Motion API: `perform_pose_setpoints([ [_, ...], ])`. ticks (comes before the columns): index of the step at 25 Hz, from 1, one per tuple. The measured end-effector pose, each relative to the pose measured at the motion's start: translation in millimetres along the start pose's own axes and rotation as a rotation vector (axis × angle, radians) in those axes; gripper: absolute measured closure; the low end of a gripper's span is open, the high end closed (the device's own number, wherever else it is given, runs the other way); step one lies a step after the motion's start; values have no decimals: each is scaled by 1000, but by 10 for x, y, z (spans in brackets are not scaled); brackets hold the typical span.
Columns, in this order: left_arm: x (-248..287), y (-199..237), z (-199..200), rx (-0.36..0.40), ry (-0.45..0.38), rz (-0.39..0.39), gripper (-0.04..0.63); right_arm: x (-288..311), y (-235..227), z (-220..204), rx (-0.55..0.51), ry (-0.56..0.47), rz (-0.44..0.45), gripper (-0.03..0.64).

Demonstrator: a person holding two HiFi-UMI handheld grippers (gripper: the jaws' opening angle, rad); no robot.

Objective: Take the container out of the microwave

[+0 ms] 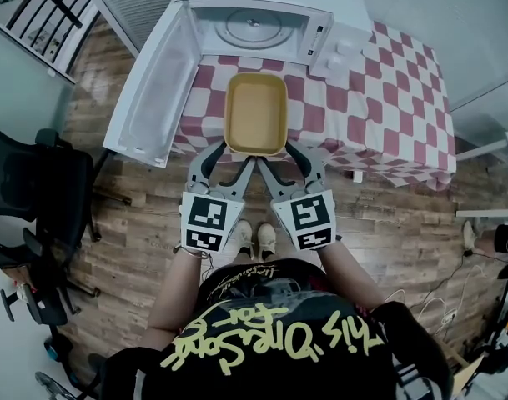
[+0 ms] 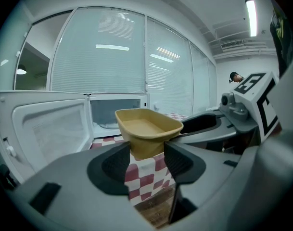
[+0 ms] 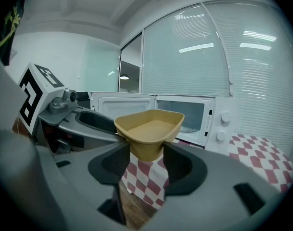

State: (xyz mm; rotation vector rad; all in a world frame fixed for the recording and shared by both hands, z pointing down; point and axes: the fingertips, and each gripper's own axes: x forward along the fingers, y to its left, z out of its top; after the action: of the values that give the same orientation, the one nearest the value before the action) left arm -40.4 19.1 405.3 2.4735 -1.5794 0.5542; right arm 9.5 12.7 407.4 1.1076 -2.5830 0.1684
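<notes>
Head view: the container (image 1: 255,113) is out of the microwave (image 1: 320,36), over the checkered counter's (image 1: 387,98) near edge, with the door (image 1: 153,90) swung wide. The left gripper (image 1: 227,155) and right gripper (image 1: 289,153) each take a near corner.

Left gripper view: jaws clamped on the container's (image 2: 148,129) corner.

Right gripper view: jaws pinch the other corner, and the container (image 3: 150,129) is held before the open microwave (image 3: 184,112).

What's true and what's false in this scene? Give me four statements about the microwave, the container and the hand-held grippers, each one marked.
1. The microwave door is open. True.
2. The yellow container sits inside the microwave. False: it is out, over the checkered tablecloth.
3. The left hand-held gripper and the right hand-held gripper both clamp the container. True.
4. The container holds food. False: it looks empty.
</notes>
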Motion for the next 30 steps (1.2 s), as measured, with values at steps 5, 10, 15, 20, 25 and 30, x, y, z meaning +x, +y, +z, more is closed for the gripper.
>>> perform_pose_setpoints([
  [5, -17, -32, 17, -1, -5, 4, 370, -40, -7, 6, -3, 2, -1, 400],
  [10, -20, -64, 43, -1, -11, 1, 371, -76, -25, 19, -2, 4, -9, 400],
  [15, -23, -70, 49, -2, -13, 4, 372, -82, -29, 18, 5, 6, -7, 400],
  [20, -18, -67, 31, -6, -7, 6, 373, -71, -24, 6, 9, 13, -4, 403],
  [25, -20, -56, 30, -10, -3, 12, 373, -62, -17, 10, 4, 20, -5, 408],
  [30, -24, -44, 28, -14, -2, 15, 373, -51, -9, 16, 6, 21, -1, 408],
])
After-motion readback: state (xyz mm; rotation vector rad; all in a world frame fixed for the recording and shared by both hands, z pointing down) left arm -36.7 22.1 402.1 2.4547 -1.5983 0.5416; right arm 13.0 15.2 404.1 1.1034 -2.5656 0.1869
